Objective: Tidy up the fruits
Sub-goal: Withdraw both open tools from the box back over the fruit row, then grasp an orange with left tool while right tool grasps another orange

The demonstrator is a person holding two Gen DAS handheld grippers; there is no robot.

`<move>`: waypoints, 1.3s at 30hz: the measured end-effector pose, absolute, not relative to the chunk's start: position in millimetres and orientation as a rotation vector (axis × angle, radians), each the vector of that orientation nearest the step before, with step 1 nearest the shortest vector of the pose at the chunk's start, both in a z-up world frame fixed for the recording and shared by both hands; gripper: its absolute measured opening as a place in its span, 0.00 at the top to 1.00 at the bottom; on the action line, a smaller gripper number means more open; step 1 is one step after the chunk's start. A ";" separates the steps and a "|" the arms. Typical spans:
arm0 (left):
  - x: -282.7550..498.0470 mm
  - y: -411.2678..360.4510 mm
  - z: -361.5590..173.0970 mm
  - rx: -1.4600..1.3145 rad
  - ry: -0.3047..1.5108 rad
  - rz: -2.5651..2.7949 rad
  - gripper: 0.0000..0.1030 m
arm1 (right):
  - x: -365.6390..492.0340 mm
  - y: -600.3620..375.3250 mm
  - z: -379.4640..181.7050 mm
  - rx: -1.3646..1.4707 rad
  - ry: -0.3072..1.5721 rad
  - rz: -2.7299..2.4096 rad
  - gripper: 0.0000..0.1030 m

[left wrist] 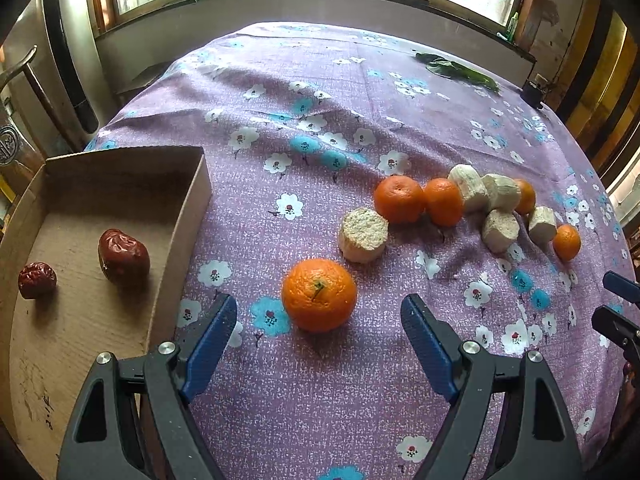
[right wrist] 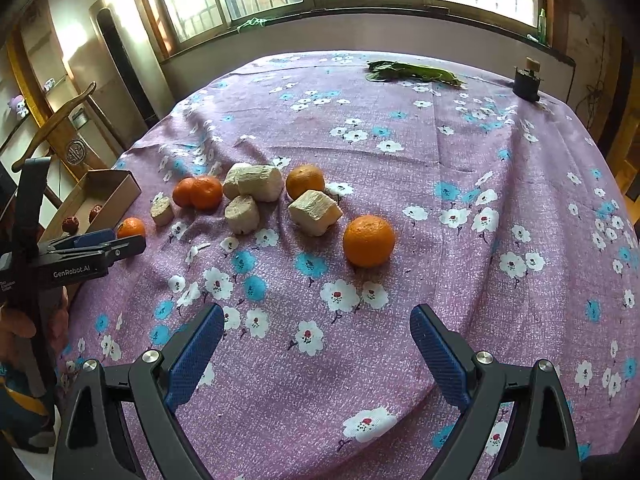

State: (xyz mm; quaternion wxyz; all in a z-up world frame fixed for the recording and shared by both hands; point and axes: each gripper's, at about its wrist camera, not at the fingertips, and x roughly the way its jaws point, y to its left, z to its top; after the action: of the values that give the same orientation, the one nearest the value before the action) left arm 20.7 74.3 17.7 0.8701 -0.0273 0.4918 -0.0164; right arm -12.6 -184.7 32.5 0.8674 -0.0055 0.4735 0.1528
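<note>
**Inspector:** State of the left claw (left wrist: 319, 322)?

**Assistant:** It was spread wide and grasping nothing. An orange (left wrist: 319, 295) sat on the cloth just ahead of it, in line with the gap between the blue pads (left wrist: 210, 346), touching neither.

**Inspector:** And the right claw (right wrist: 317, 332)?

**Assistant:** Also released and empty, held over bare flowered cloth (right wrist: 440, 168). Another orange (right wrist: 368, 241) lay ahead of it, a little to its right, well apart from the fingers.

**Inspector:** Where was the remaining fruit?

**Assistant:** On the bench, in a loose cluster. From the left camera, two oranges (left wrist: 418, 201) sat touching one another beyond a pale cut chunk (left wrist: 363, 234). Further right lay four more pale chunks (left wrist: 494, 200), with one orange partly hidden behind them and a small orange (left wrist: 566, 242) at the far end.

**Inspector:** Any container?

**Assistant:** A shallow cardboard box (left wrist: 192, 204) stood at the bench's left edge, just beside the left claw. Two red dates (left wrist: 80, 264) rested on its floor, near each other but apart.

**Inspector:** Anything else on the bench?

**Assistant:** Green leaves (right wrist: 412, 71) lay near the far edge, and a small dark object (right wrist: 527, 80) stood at the far right corner. I could not tell what the object was.
</note>
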 end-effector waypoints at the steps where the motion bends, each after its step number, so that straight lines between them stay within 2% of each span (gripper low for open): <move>1: 21.2 73.1 17.1 -0.049 1.028 -0.035 0.19 | -10.7 -183.9 31.8 -0.013 0.994 0.322 0.06; 9: 20.3 55.7 14.5 0.043 1.013 -0.088 0.19 | 2.0 -183.0 26.0 0.000 1.007 0.331 0.07; 13: 22.6 56.4 12.9 0.060 1.013 -0.086 0.19 | 13.8 -185.0 19.8 0.002 1.012 0.298 0.18; 21: 24.6 59.5 11.1 0.035 1.024 -0.119 0.19 | 38.4 -190.5 17.0 -0.019 0.997 0.230 0.24; 23: 25.1 58.3 9.6 0.038 1.027 -0.126 0.19 | 45.0 -191.4 14.3 -0.014 1.005 0.235 0.32; 25: 24.6 56.5 8.2 0.047 1.029 -0.128 0.20 | 49.6 -191.0 10.3 -0.027 1.020 0.232 0.48; 26: 23.9 55.9 8.4 0.051 1.024 -0.131 0.22 | 51.0 -190.2 8.1 -0.036 1.026 0.232 0.52; 28: 21.8 55.3 11.1 0.062 1.007 -0.127 0.47 | 51.1 -189.6 7.9 -0.048 1.018 0.230 0.60; 29: 21.3 56.1 12.5 0.061 1.004 -0.129 0.54 | 51.0 -190.4 8.0 -0.044 1.017 0.231 0.61; 30: 21.1 57.2 13.6 0.057 1.003 -0.130 0.67 | 50.2 -191.5 8.3 -0.036 1.017 0.235 0.62; 39: 2.5 67.2 19.2 -0.006 1.008 -0.146 0.67 | 18.3 -196.0 18.7 -0.008 0.992 0.273 0.62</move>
State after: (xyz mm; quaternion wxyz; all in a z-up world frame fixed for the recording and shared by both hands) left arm 2.5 67.2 19.2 0.8731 -0.0030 0.4824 -0.0700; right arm 18.3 -196.0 18.7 0.8705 -0.0038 0.4744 0.1307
